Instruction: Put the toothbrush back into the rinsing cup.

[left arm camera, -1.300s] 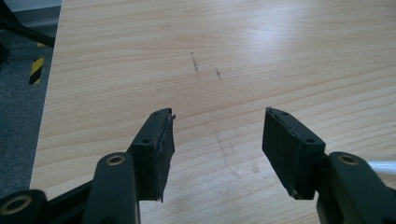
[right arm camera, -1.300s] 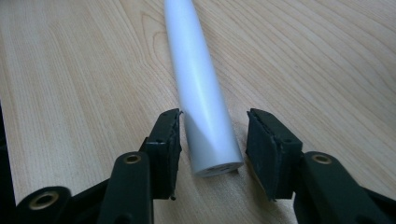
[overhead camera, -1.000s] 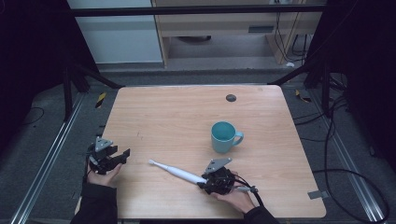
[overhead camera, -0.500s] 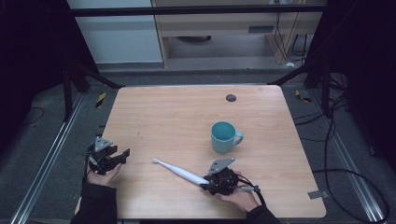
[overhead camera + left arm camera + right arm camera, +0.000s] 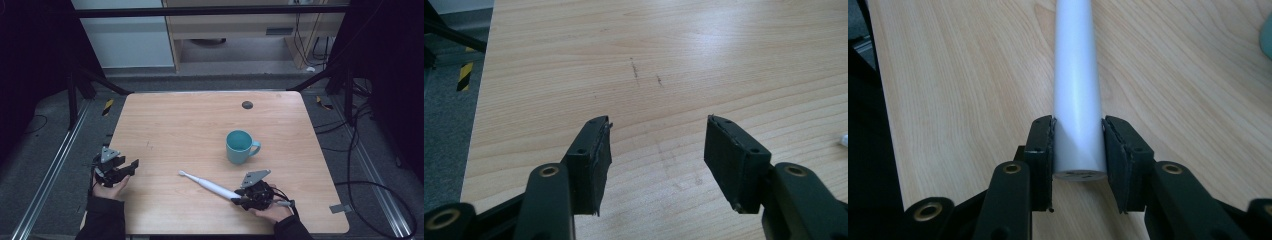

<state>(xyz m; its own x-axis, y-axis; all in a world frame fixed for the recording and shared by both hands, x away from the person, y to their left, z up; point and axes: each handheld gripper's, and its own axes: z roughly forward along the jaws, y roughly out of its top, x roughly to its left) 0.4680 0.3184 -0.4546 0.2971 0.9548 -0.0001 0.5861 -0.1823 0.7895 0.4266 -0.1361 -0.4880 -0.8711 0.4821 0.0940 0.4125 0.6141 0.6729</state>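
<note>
Wooden table [image 5: 200,125], white toothbrush [image 5: 210,185] clamped in right gripper [image 5: 239,199], apparently lifted.

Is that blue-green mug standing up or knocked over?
Upright. In the high view the mug stands on the table, its round mouth facing up and its handle out to the side. Its contents cannot be told.
</note>
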